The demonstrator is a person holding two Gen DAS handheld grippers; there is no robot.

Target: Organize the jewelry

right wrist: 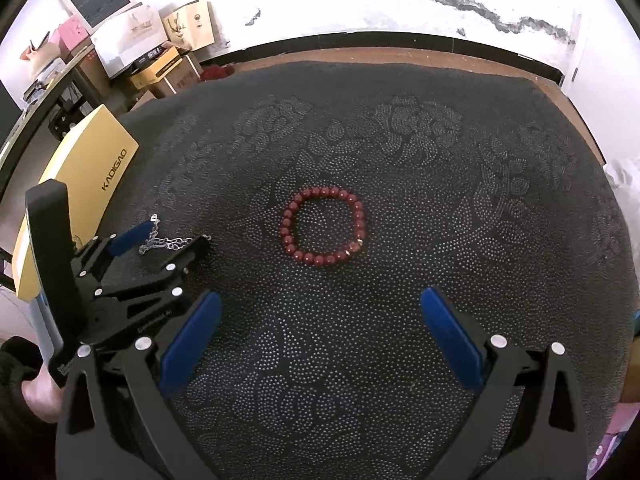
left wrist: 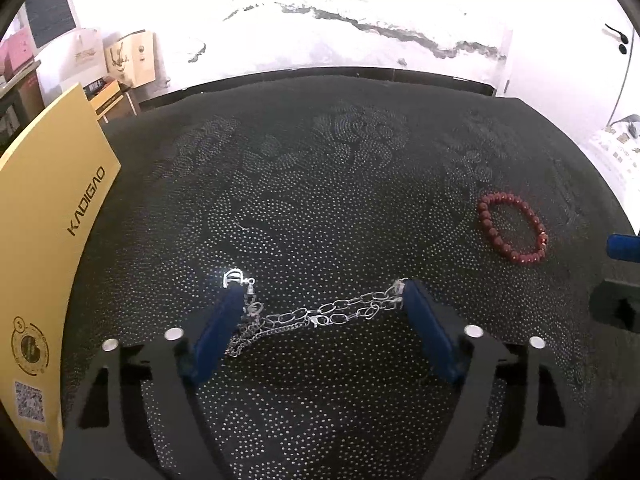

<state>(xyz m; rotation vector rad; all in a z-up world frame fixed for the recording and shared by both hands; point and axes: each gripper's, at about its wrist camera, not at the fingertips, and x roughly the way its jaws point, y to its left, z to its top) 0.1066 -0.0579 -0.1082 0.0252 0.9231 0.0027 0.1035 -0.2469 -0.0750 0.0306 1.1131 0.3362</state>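
A silver chain (left wrist: 320, 314) lies on the black dotted cloth (left wrist: 320, 200), stretched between the blue fingertips of my left gripper (left wrist: 320, 292), which is open around it, tips at cloth level. The chain also shows in the right wrist view (right wrist: 170, 242) between the left gripper's fingers (right wrist: 132, 236). A red bead bracelet (left wrist: 512, 229) lies flat to the right; in the right wrist view the bracelet (right wrist: 324, 226) sits ahead of my right gripper (right wrist: 320, 300), which is open, empty and apart from it.
A yellow KADIGAO box (left wrist: 52, 216) stands at the cloth's left edge, also in the right wrist view (right wrist: 92, 168). Cardboard boxes (right wrist: 160, 40) and a monitor are piled beyond the far left corner. A white wall runs behind the table.
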